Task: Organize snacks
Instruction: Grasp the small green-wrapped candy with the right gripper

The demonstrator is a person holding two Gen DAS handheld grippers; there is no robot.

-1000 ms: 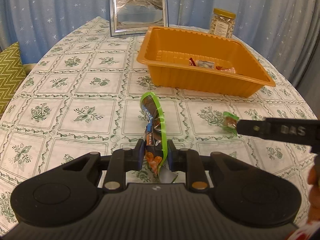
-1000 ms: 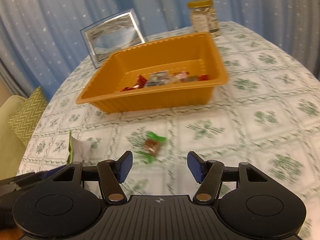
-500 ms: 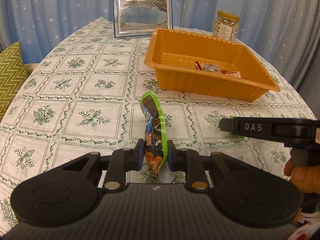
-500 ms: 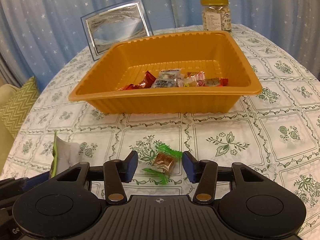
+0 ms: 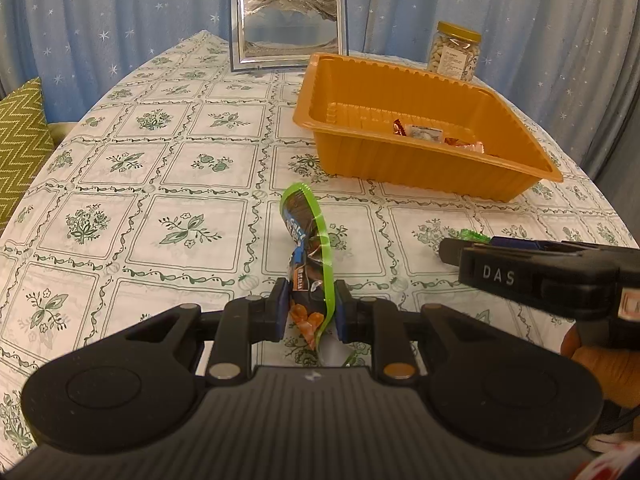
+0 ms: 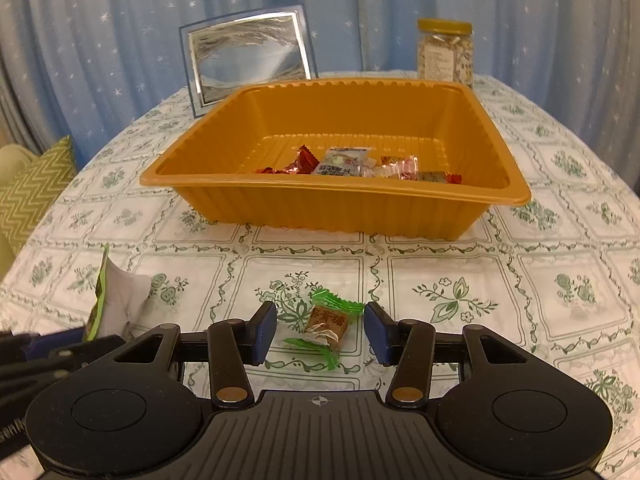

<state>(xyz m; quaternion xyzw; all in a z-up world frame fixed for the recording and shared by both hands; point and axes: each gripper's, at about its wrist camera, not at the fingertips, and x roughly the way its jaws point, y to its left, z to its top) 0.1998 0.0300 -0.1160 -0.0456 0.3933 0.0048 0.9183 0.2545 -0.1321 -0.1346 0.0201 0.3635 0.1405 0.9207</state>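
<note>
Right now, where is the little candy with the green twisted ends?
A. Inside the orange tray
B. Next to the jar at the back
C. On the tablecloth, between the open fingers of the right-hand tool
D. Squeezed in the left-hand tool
C: the candy lies on the tablecloth in front of the orange tray, between the right gripper fingers, with a gap showing on each side of it.

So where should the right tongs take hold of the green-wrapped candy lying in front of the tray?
Grip the brown middle block of the candy, not its thin green twisted ends. It lies flat on the tablecloth with the ends pointing toward and away from the tray, so come from above with one pad on each long side; the right tongs already straddle it, open.
</note>
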